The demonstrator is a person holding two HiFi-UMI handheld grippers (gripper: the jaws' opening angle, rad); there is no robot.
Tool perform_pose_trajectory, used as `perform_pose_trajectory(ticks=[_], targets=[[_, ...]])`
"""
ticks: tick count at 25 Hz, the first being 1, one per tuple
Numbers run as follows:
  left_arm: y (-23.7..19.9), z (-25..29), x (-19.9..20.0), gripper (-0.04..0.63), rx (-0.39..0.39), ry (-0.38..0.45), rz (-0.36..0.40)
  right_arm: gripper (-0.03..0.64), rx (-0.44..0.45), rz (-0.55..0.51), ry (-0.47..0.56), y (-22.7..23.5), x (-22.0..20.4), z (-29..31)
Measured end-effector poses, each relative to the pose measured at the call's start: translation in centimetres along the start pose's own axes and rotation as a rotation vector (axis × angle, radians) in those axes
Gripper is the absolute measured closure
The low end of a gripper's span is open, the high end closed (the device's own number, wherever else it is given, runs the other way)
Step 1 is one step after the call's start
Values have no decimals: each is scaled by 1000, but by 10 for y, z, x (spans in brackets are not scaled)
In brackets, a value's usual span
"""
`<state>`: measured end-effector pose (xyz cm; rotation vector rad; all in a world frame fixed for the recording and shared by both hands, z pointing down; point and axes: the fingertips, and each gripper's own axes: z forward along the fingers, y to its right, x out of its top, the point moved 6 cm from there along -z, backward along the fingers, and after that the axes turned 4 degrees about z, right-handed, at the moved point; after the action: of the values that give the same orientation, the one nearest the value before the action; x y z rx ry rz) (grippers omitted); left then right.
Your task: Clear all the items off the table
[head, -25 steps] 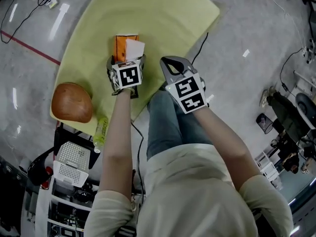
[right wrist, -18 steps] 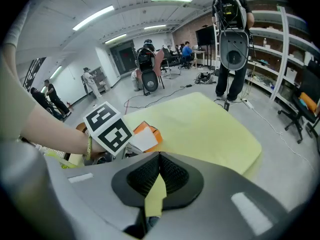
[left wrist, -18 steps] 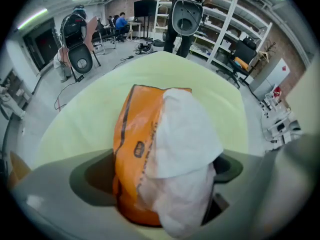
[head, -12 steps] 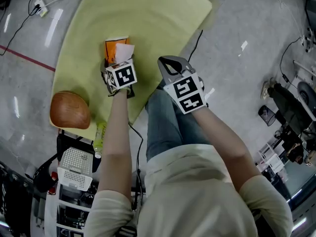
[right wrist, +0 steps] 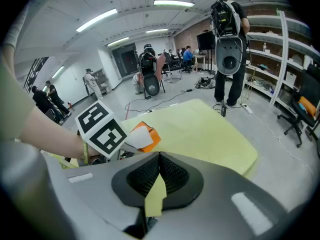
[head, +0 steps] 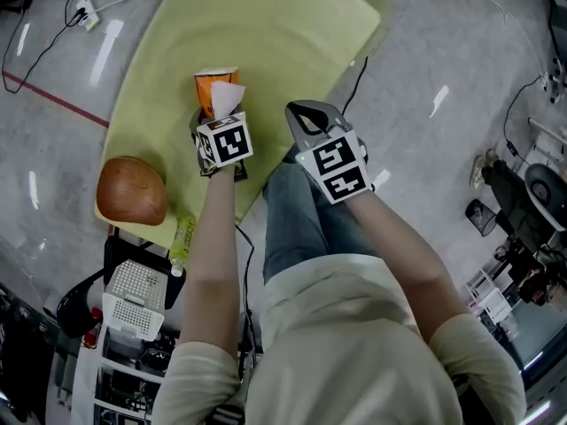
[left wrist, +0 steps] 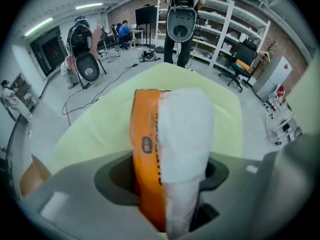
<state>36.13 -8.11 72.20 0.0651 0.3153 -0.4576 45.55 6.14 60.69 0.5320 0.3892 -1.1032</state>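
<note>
I count one orange pack (head: 213, 88), rectangular and smooth-wrapped, with one white tissue (head: 228, 98) poking from its top. Its dark print is too blurred to read. My left gripper (head: 220, 113) has just been closing its jaws, which now pinch the pack at the near side of the single matte yellow-green table (head: 266, 34). My right gripper (head: 307, 112) has its jaws pressed together, empty. One rounded brown object (head: 131, 189) and one greenish bottle (head: 182, 235) lie at the table's left edge.

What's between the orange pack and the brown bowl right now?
Nothing: only bare yellow tabletop lies between the orange pack and the brown bowl, as the head view shows.
</note>
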Motion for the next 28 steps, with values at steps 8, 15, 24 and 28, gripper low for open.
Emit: perform_pose_trajectory(ticks=[8,15,24,28], targets=[[10,-44,-2,304,-1,39,-18,617,2,-38,47,-9,14,-30],[16,-92,-6,307,4,58,-81,617,2,-58,81,-15,27,-66],[22,-154,-16,308,36,103,-119,617,29,-119,107,-29,32,-101],[24,-180,-22,308,53,128,-155,617,59,-160,118,-37,33,-112]])
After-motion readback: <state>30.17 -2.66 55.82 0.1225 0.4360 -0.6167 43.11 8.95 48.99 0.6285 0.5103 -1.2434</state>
